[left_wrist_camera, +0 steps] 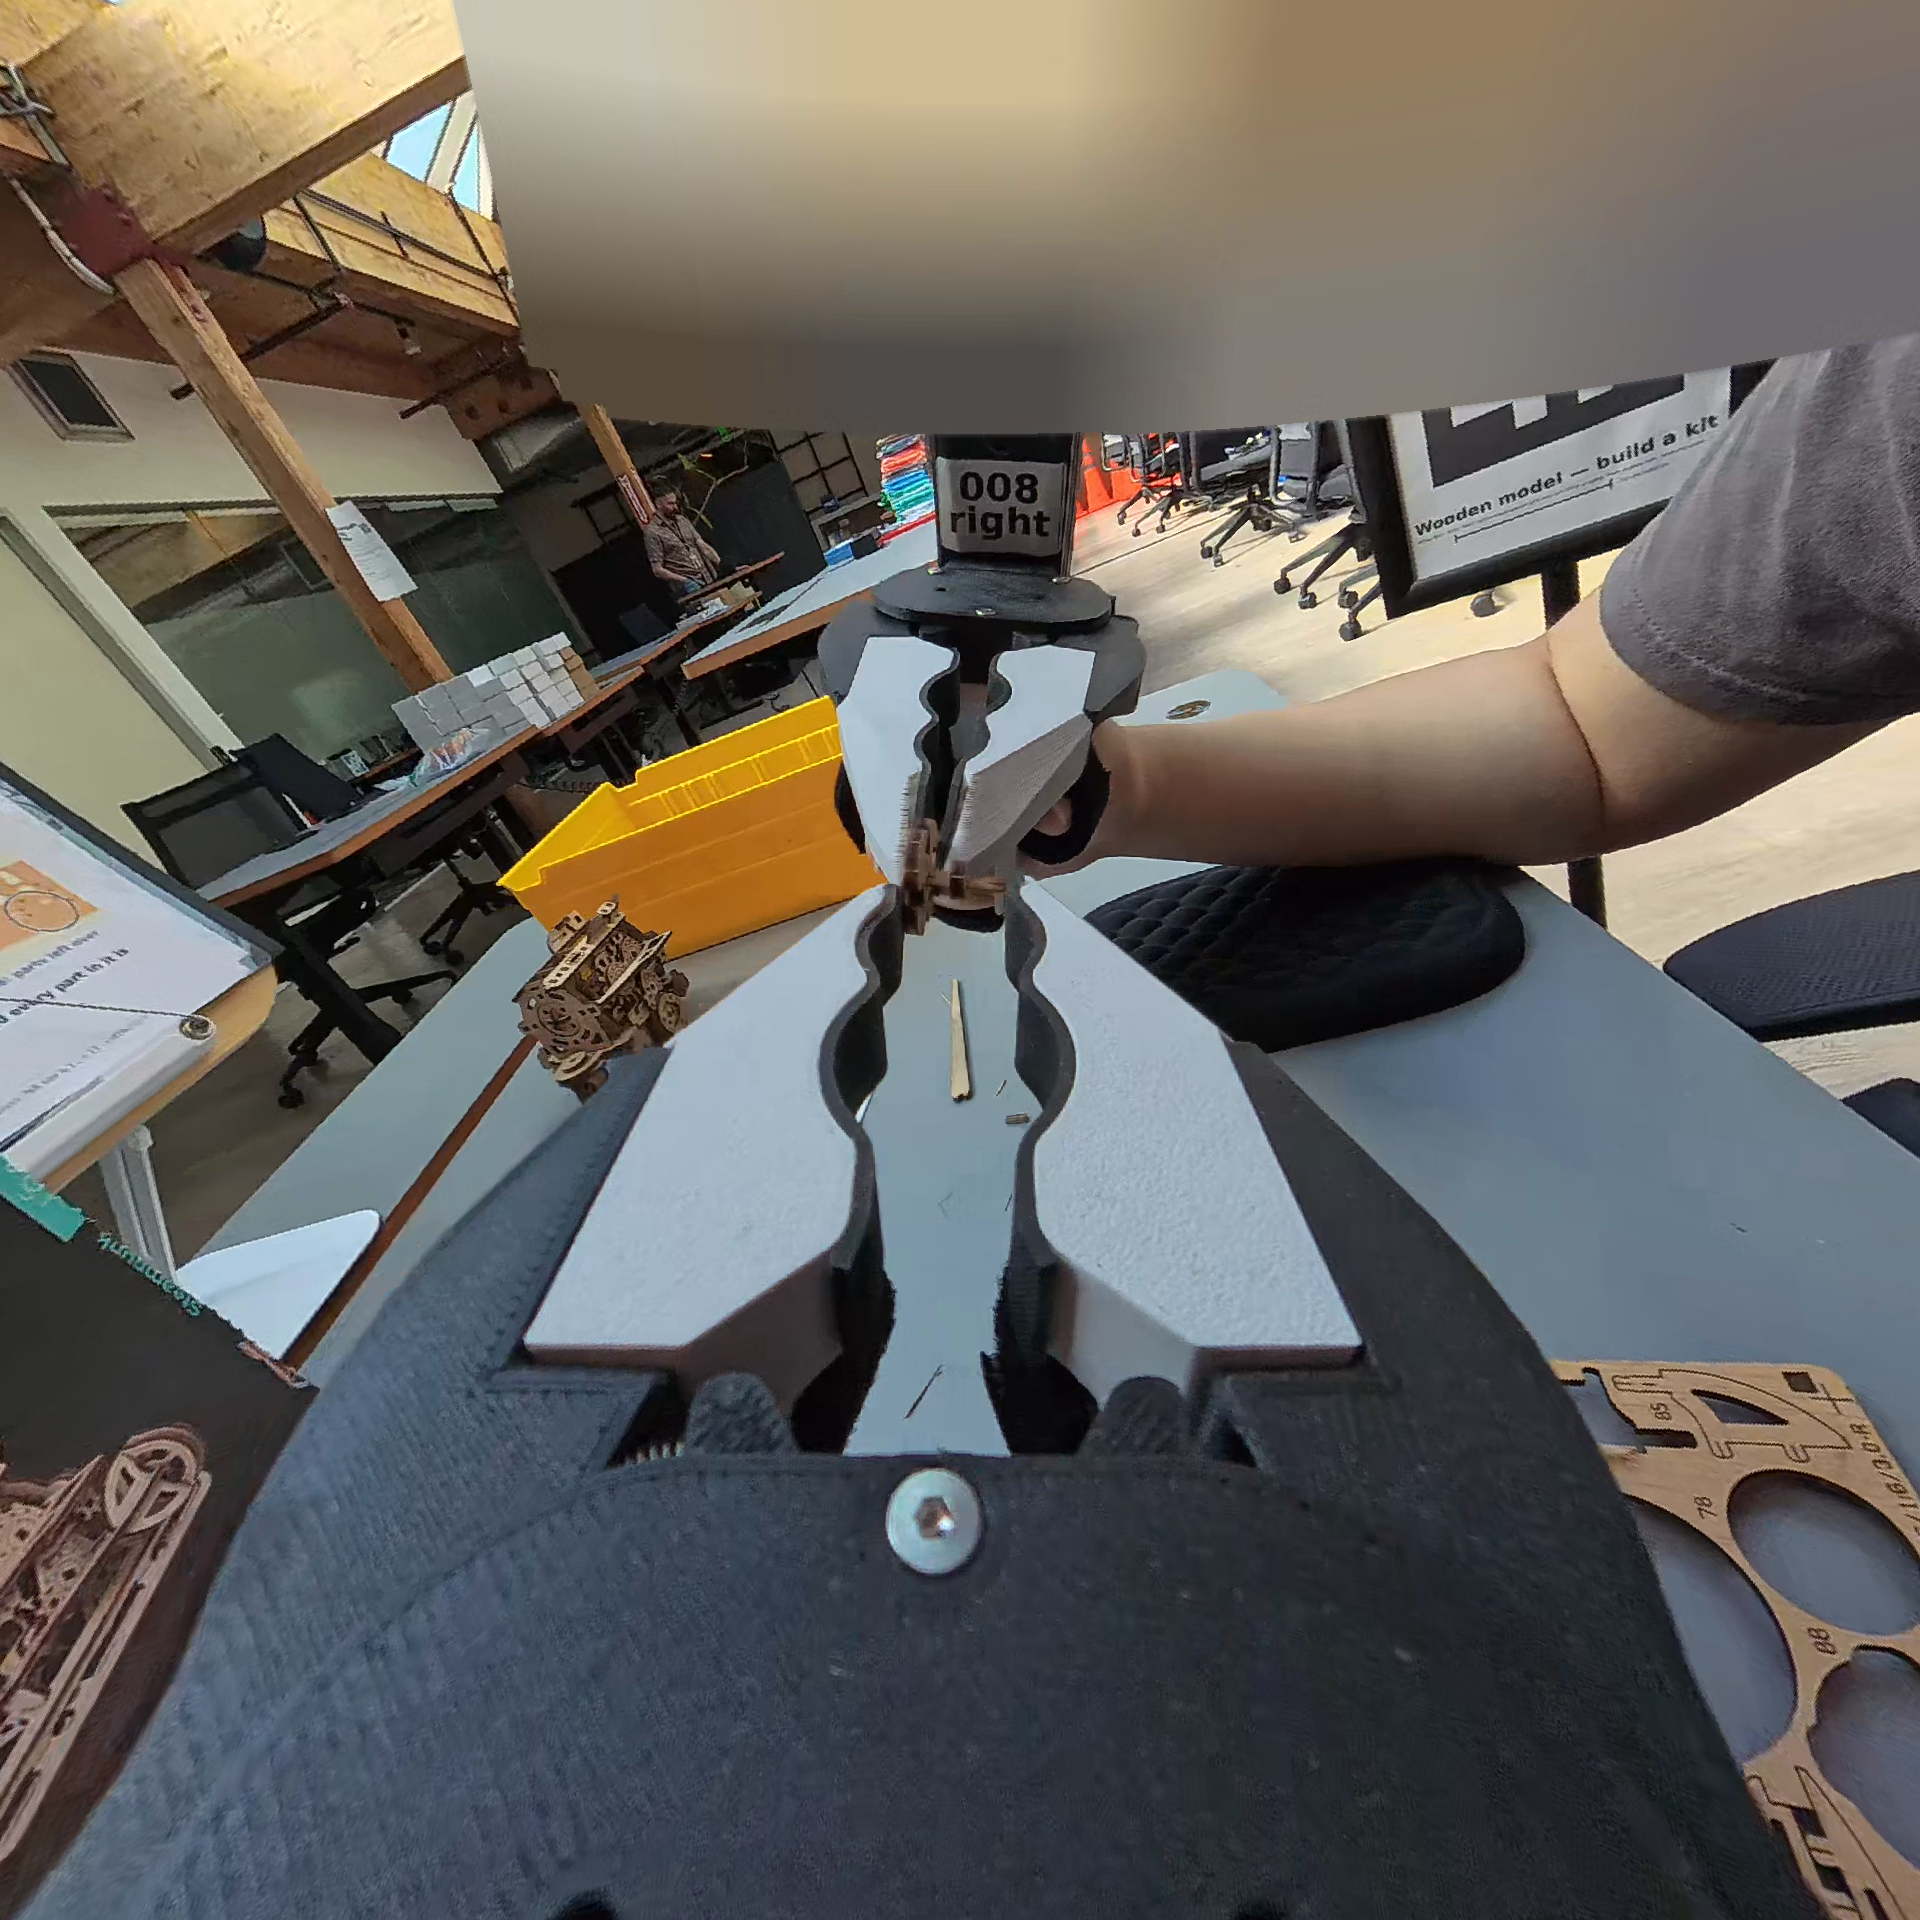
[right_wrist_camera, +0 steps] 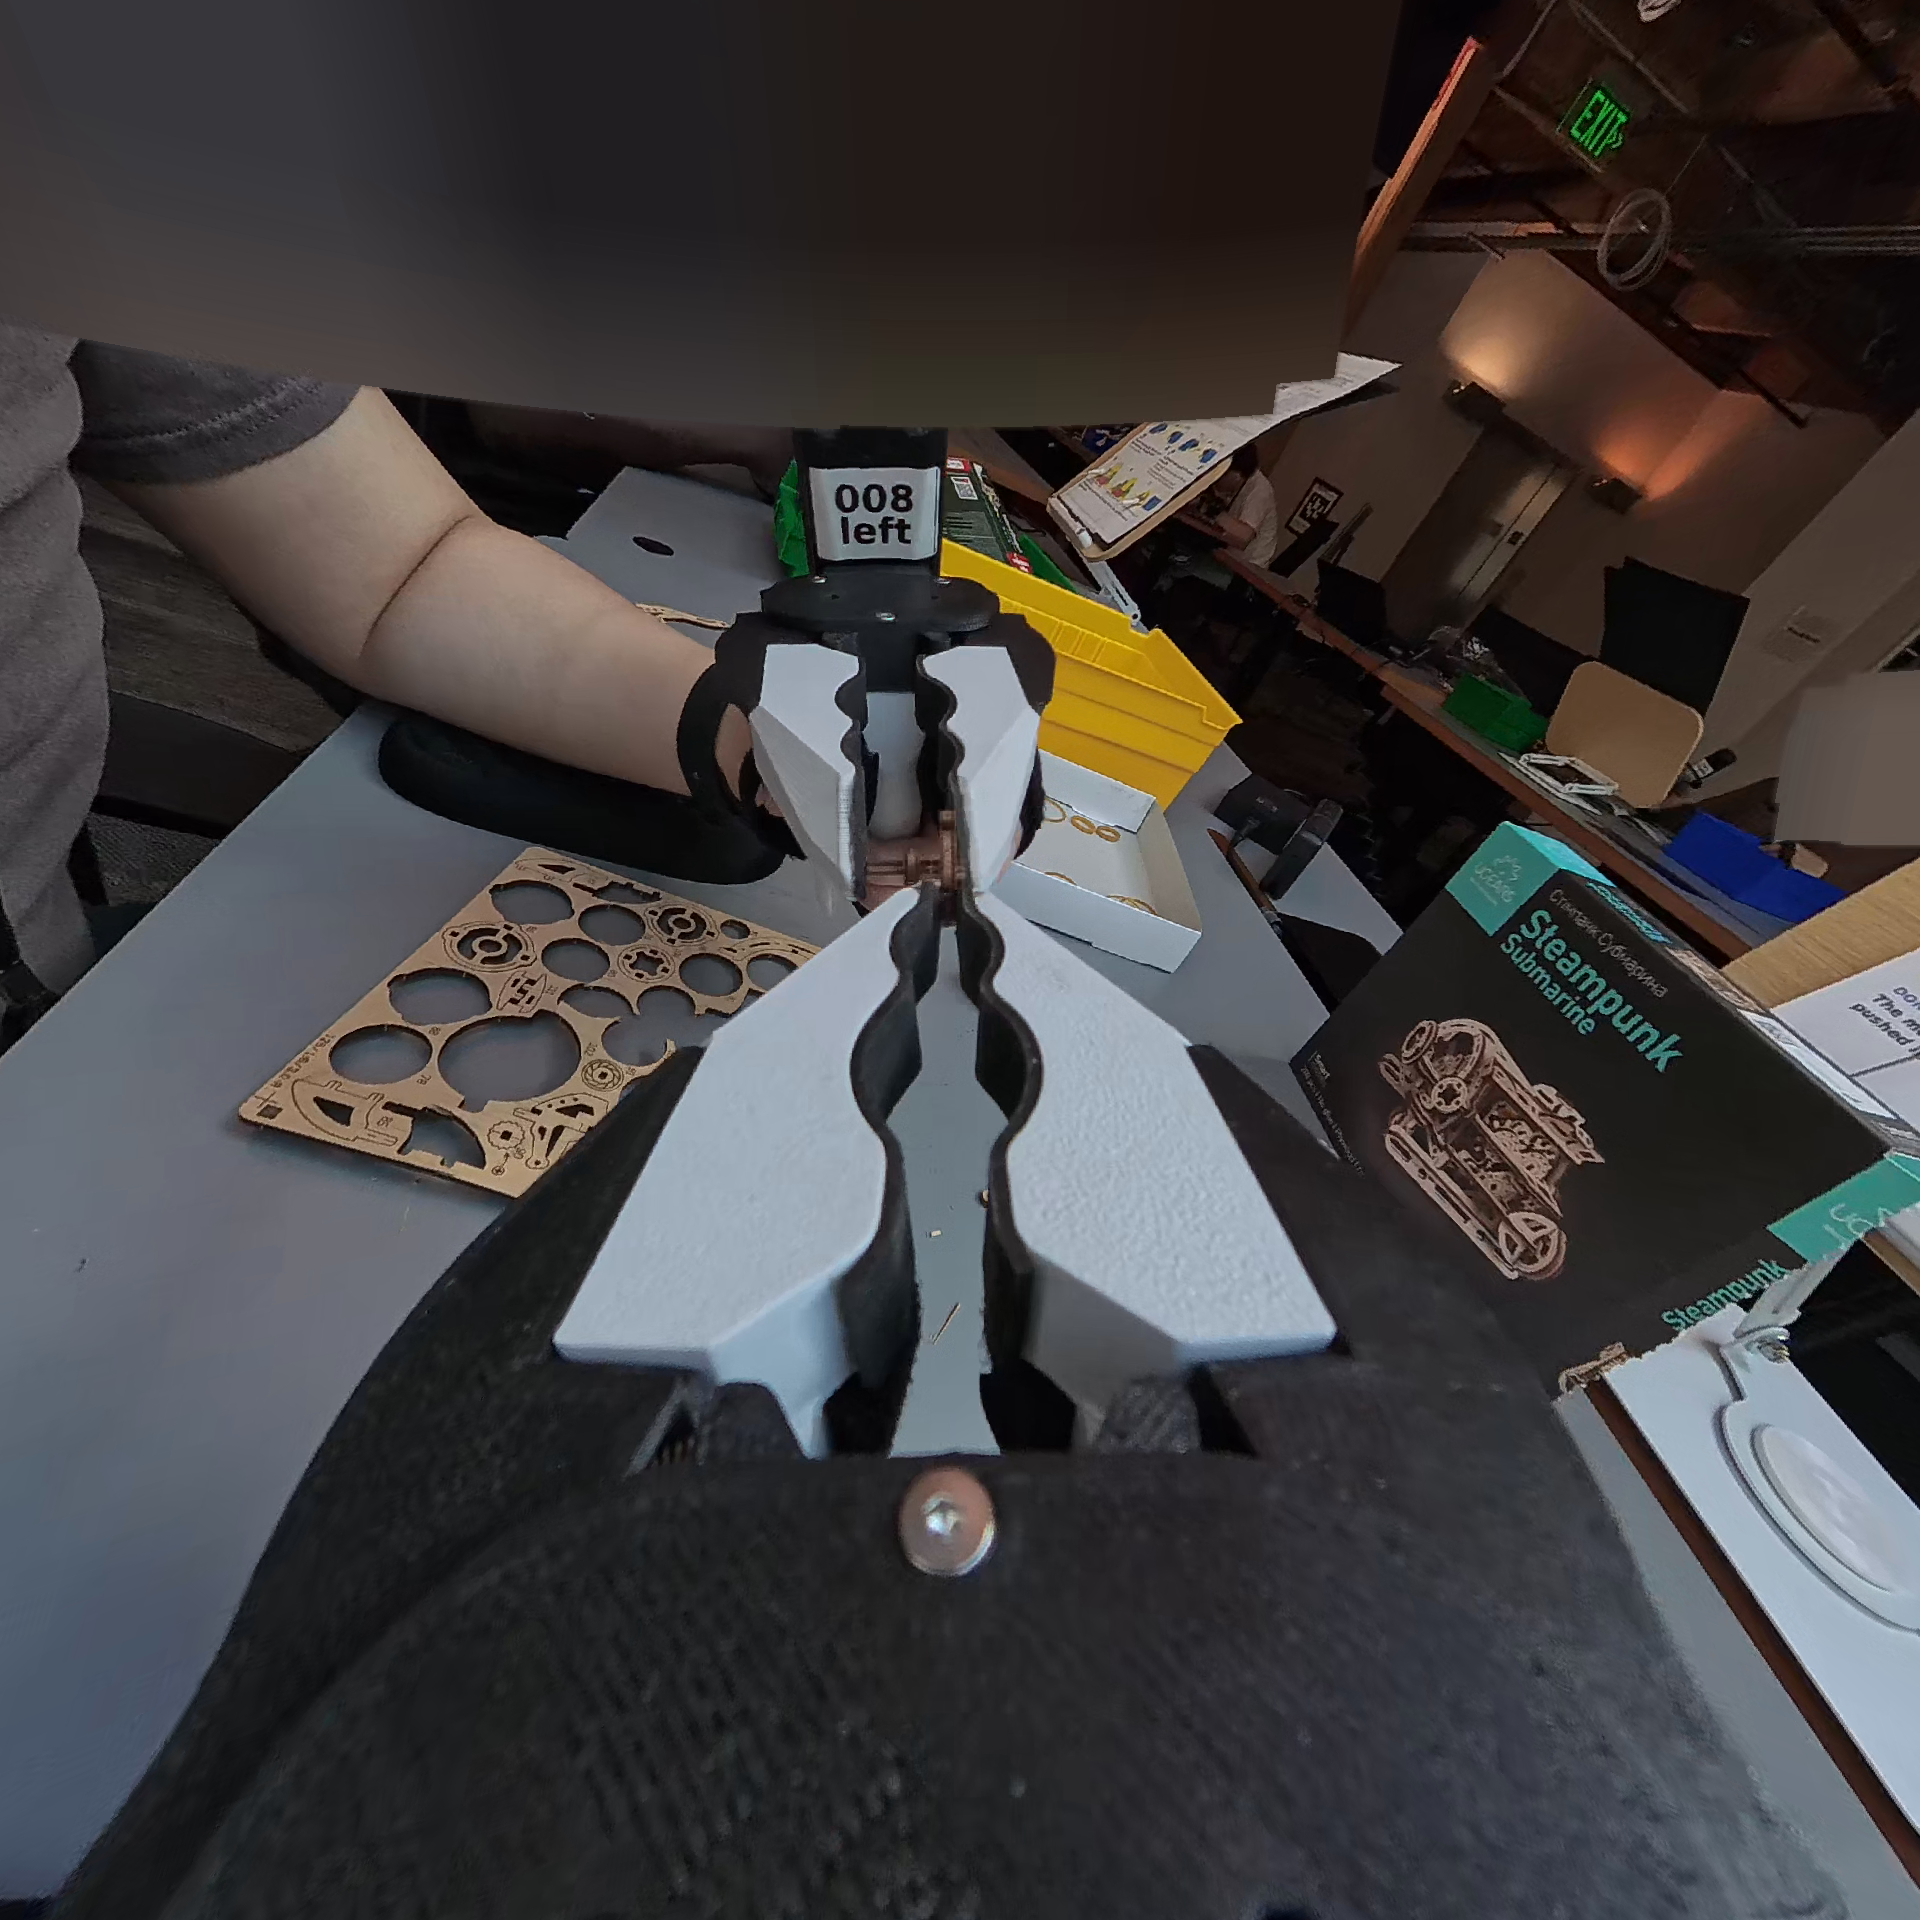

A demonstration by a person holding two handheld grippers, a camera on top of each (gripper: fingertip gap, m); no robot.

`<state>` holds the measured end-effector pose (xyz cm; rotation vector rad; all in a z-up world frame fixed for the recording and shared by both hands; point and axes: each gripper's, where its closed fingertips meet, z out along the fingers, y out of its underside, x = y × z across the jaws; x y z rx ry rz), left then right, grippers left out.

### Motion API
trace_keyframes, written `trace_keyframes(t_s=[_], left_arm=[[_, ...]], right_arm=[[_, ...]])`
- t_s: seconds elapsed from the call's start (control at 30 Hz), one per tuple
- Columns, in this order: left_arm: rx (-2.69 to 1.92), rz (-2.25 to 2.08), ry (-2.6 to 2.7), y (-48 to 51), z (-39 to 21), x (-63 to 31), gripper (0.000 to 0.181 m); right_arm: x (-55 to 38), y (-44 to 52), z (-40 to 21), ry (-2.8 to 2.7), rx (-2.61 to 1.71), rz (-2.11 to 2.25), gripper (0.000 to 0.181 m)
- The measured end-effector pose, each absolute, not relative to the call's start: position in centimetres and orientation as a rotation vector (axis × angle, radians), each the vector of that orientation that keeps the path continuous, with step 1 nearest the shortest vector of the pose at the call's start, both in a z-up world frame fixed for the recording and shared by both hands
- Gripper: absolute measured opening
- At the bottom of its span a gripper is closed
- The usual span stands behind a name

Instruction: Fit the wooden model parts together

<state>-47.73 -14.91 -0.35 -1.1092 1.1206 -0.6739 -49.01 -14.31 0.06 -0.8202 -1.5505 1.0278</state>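
Note:
My two grippers face each other tip to tip above the grey table (left_wrist_camera: 1455, 1195). My left gripper (left_wrist_camera: 951, 906) is shut on a small wooden part (left_wrist_camera: 971, 886); it also shows in the right wrist view (right_wrist_camera: 906, 868), holding a small round wooden piece (right_wrist_camera: 902, 862). My right gripper (right_wrist_camera: 943, 902) is shut on a thin wooden part (right_wrist_camera: 948, 847); in the left wrist view the right gripper (left_wrist_camera: 938, 844) holds a toothed wooden piece (left_wrist_camera: 918, 864). The two parts touch between the tips. How they join is hidden.
An assembled wooden model (left_wrist_camera: 603, 987) stands at the left by a yellow bin (left_wrist_camera: 707, 831). A wooden stick (left_wrist_camera: 958, 1039) lies under the grippers. A cut-out wooden sheet (right_wrist_camera: 520, 1018), a dark kit box (right_wrist_camera: 1558, 1091), a white tray (right_wrist_camera: 1101, 883) and a black wrist rest (left_wrist_camera: 1299, 956) surround them.

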Motion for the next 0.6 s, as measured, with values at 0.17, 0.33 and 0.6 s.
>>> trace_keyframes(t_s=[0.17, 0.33, 0.6], left_arm=[[-1.124, -0.692, 1.101, -14.46, -0.24, -48.56, 0.009], [-1.122, -0.684, 1.109, -14.49, -0.23, -48.64, 0.011], [-1.126, -0.65, 1.14, -14.49, -0.83, -48.37, 0.01]], right_arm=[[-48.85, -13.97, -0.11, -1.55, -0.843, 1.049, 0.002], [-48.87, -13.92, -0.24, -1.557, -0.847, 1.044, 0.002], [-49.19, -13.9, -0.96, -1.587, -0.856, 1.006, 0.002]])
